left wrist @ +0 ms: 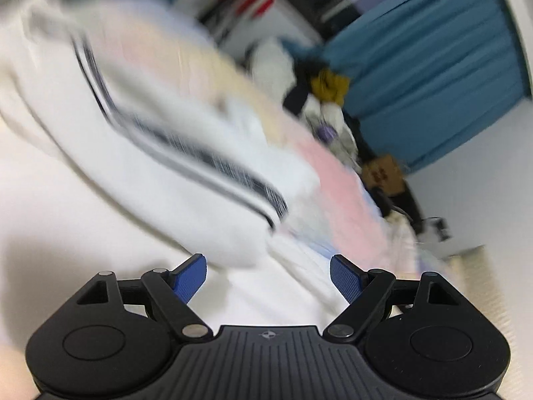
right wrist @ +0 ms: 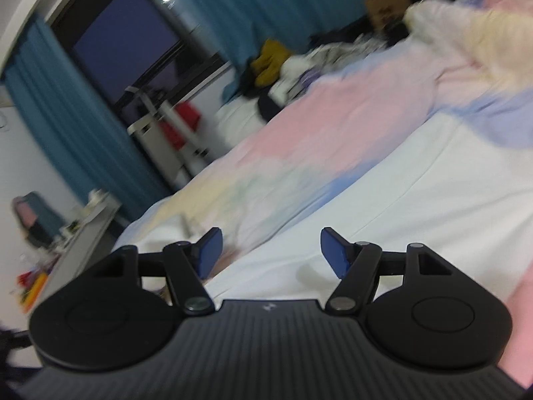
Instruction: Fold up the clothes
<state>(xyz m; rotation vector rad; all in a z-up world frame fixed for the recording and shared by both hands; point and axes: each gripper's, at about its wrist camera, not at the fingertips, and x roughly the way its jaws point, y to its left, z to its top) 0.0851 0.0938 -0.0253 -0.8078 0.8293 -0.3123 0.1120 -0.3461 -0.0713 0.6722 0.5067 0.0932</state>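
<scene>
While both frames were smeared by motion blur, I logged what could still be read. My left gripper (left wrist: 268,275) had its blue pads (left wrist: 188,276) spread wide with nothing between them. Just ahead of it lay the white garment (left wrist: 140,173), bunched in a soft heap, with a dark striped band (left wrist: 213,163) running diagonally across it; I could not tell whether that was a cuff, a hem or a waistband. The garment rested on the pastel bedspread (left wrist: 336,180), pink and pale blue, and its lower lobe sat just beyond the left pad.

Farther right, a pile of unsorted clothes (left wrist: 328,100), including something mustard yellow, sat well apart near the teal curtain (left wrist: 433,76).

My right gripper (right wrist: 268,253) was likewise spread and empty, over a flat white cloth (right wrist: 416,200) on the bedspread (right wrist: 299,123). I could not tell whether that cloth was part of the same garment. A fluffy pale item (right wrist: 466,33) lay at far right, too blurred to name.

Judgement: the step in hand was taking hold of the white garment to lay it flat. To do it well I should slow down, find the striped band as a landmark, pinch a single layer at an edge rather than the bunched middle, and set the other gripper on the matching edge, so the cloth spreads evenly without twisting.
</scene>
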